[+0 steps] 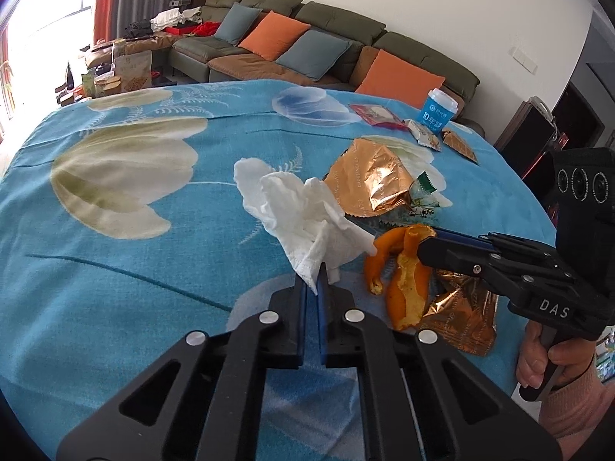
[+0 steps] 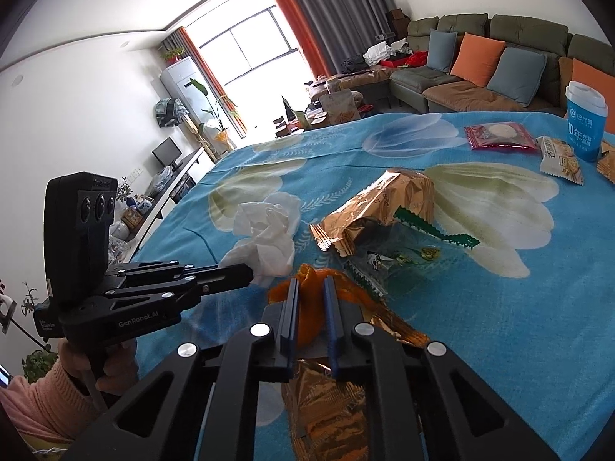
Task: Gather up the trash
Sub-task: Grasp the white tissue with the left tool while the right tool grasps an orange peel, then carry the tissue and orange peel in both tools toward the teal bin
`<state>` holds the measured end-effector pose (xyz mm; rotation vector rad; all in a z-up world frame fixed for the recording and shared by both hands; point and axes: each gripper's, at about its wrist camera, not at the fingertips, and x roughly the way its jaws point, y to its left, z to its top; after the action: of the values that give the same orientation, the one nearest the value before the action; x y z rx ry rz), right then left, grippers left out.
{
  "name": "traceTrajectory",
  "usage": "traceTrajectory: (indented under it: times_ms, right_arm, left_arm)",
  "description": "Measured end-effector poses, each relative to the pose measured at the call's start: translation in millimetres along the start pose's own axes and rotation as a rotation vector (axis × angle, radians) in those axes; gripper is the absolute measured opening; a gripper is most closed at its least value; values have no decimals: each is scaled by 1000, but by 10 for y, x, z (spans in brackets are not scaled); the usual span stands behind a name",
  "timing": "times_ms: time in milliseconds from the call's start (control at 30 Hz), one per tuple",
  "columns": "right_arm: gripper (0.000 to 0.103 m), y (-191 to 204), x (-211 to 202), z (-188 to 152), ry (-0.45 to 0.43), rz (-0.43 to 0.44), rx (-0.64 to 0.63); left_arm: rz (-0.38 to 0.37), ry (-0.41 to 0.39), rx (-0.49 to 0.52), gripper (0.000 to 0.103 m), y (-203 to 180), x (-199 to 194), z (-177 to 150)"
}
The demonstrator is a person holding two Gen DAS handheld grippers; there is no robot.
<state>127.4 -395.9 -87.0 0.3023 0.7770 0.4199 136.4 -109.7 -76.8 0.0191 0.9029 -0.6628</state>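
My left gripper (image 1: 312,272) is shut on a crumpled white tissue (image 1: 300,211), held just above the blue floral tablecloth; the tissue also shows in the right wrist view (image 2: 265,230). My right gripper (image 2: 311,288) is shut on an orange peel (image 2: 307,307), which hangs beside the tissue in the left wrist view (image 1: 403,269). A gold foil wrapper (image 1: 369,180) lies behind them. Another gold wrapper (image 2: 326,403) lies under the right gripper. A clear wrapper with green edges (image 2: 407,253) lies next to the foil.
A blue paper cup (image 2: 586,123) stands at the table's far right, with a red snack packet (image 2: 499,136) and a cracker packet (image 2: 561,161) beside it. A sofa with cushions (image 1: 307,50) is beyond the table (image 1: 115,269).
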Motion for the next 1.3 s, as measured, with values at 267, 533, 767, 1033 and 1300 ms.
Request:
traceTrajectory:
  times_ms: [267, 533, 767, 1033, 1300]
  right_arm:
    - [10, 102, -104, 46, -29, 27, -13]
    - [10, 281, -102, 101, -41, 72, -33]
    - [10, 476, 9, 131, -33, 119, -55]
    - [10, 673, 145, 151, -18, 161, -74]
    - [10, 856, 300, 198, -6, 202, -96]
  left_arm:
    - [10, -58, -8, 5, 75, -314, -86]
    - [39, -109, -31, 5, 203, -647, -210]
    - [78, -129, -41, 5, 293, -854, -384]
    - [103, -146, -72, 5, 442, -1064, -563]
    - [137, -166, -91, 5, 526, -1219, -659]
